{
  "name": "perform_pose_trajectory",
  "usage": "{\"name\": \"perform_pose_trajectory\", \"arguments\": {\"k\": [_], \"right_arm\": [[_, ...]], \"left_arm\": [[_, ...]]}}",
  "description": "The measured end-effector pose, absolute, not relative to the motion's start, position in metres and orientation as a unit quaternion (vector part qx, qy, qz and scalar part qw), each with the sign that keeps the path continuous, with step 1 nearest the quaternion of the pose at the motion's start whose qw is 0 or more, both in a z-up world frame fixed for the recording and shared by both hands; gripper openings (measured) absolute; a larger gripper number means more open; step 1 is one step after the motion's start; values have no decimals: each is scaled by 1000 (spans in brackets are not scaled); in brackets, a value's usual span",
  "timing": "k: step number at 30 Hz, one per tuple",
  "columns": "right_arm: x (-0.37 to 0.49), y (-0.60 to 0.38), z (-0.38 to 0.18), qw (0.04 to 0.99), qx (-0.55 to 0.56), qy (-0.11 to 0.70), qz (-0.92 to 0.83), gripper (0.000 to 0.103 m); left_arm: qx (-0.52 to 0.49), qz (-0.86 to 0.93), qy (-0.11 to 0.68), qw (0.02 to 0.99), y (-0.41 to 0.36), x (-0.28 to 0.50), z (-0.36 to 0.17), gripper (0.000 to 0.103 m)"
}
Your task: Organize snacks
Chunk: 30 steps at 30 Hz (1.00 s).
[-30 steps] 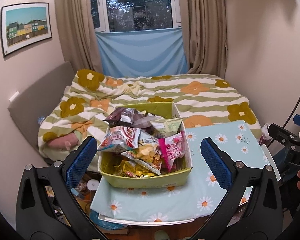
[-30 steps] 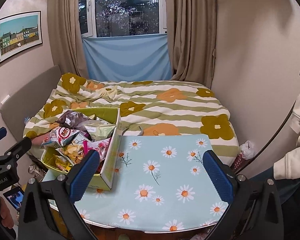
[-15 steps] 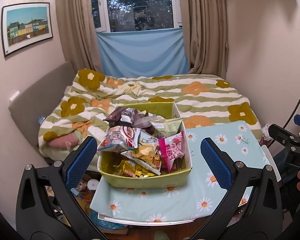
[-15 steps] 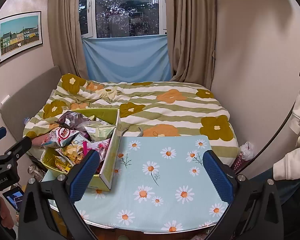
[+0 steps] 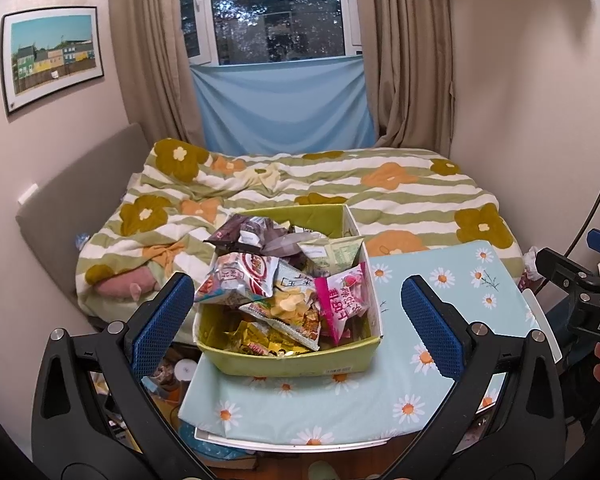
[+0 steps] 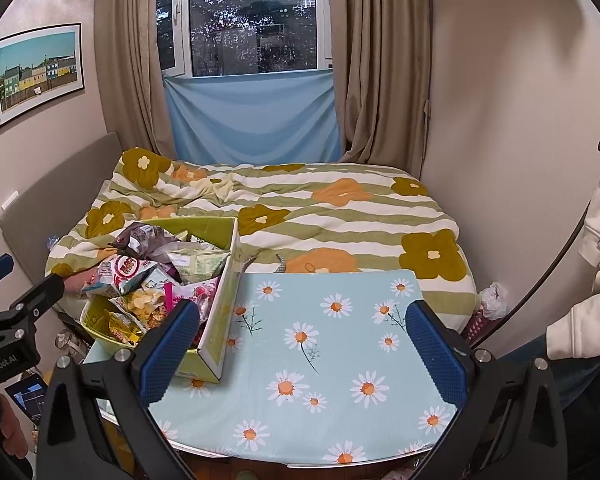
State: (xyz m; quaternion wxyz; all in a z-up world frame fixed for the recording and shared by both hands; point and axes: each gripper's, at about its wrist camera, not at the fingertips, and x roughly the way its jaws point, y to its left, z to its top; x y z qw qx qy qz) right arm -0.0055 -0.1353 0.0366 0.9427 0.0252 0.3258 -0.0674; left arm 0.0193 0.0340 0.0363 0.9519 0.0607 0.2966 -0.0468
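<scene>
A yellow-green box [image 5: 292, 360] full of snack bags stands on the left part of a small table with a daisy-print cloth [image 5: 440, 392]. On top lie a red and white bag [image 5: 244, 276], a yellow chip bag [image 5: 288, 308] and a pink strawberry bag [image 5: 342, 304]. My left gripper [image 5: 296, 328] is open and empty, held in front of the box. My right gripper [image 6: 304, 348] is open and empty above the bare cloth [image 6: 332, 340], with the box [image 6: 216, 320] to its left.
A bed with a striped flower quilt [image 6: 300, 216] lies behind the table. Curtains and a window are at the back. Clutter sits on the floor left of the table [image 5: 172, 372]. A white sleeve [image 6: 588, 280] hangs at the right.
</scene>
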Motion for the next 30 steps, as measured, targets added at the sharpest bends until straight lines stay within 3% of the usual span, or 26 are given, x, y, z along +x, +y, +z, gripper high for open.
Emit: {"name": "perform_pose_trajectory", "arguments": {"k": [30], "right_arm": [[-4, -135, 36, 943, 26, 325, -69, 103]], "left_arm": [[55, -46, 296, 953, 39, 20, 35, 103]]}}
